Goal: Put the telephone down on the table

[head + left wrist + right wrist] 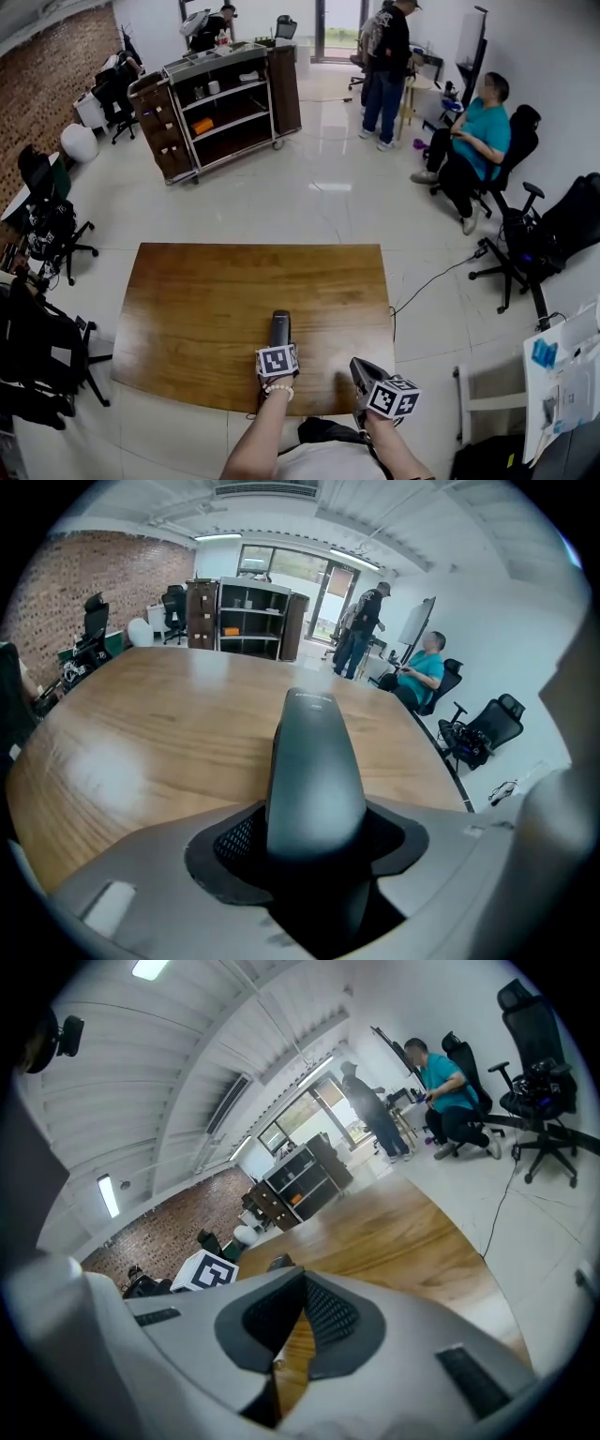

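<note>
Looking down in the head view: near end of the telephone [279, 327] hidden under the left gripper [278, 345] and its marker cube, only the dark far part showing. Hard to tell from here whether touching the table [216, 300] or held just above it. Sits over the table's near half, close to the near edge, long axis running straight away from the person toward the far edge. Left forearm [259, 433] bare, rising from the bottom of the frame, wrist in line behind the gripper. Right gripper [360, 368] just to the right, apart from the telephone, over the table's near right part, nose angled forward and a little left; its forearm cut off at the bottom edge.

Turning to the left gripper view: clamped on the telephone, one jaw against each side, the gripped end lost in the dark gap between the pads. Rounded dark body pointing straight ahead along the jaws, far tip over the wood. Underside out of sight, so contact with the table not readable here either. Beyond the far edge, a shelf cart [248, 621], a standing person [361, 630] and a seated person [422, 672], small and distorted.

Moving to the right gripper view: jaws closed, pads meeting at the tips, nothing held, only a thin sliver of wood showing behind them. Tilted upward, taking in much ceiling. Left gripper's marker cube [206, 1272] peeking over the left jaw, the telephone almost wholly hidden behind that jaw.
</note>
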A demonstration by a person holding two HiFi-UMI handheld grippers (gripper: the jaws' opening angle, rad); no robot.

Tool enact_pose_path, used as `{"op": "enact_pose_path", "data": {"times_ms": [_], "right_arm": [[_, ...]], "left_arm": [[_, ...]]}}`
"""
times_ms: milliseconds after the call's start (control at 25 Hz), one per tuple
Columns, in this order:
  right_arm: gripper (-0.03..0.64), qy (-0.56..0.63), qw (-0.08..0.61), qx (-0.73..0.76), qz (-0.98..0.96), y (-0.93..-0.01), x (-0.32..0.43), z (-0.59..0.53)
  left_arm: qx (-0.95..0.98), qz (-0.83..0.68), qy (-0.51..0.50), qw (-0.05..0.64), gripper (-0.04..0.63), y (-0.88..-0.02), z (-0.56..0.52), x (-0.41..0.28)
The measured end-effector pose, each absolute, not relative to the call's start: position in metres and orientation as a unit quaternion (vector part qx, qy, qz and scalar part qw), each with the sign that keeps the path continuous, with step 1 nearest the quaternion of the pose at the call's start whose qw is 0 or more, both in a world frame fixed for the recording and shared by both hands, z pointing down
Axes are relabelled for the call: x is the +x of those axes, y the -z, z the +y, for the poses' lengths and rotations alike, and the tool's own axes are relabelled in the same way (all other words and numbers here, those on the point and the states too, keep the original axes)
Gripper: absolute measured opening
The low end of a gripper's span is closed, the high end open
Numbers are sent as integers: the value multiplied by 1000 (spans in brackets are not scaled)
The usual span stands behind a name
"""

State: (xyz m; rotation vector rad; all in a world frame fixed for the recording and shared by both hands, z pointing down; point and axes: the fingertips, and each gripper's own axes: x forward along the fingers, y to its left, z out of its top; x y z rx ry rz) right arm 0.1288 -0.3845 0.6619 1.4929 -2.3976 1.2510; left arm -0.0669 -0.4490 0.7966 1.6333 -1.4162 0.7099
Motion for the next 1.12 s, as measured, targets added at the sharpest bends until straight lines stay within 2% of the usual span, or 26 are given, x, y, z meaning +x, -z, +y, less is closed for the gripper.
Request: {"op": "enact_pose_path", "data": {"times_ms": [560,1000,1040,1120], "right_arm": [[3,-412,39,472,-778,-670,132,-404],[3,-411,29,482,-773,-669,140,-403],[3,-410,28,482,-774,-669,139,-402],[3,-409,29,482,-774,-668,138,-400]], "left_arm": [[616,-579,-295,445,278,-814,-453,-61],[619,-576,-302,439,288,-818,-453,-62],[622,-576,-301,437,292,-817,-455,-62],[627,-578,-299,429,374,-814,-458,-63]]}}
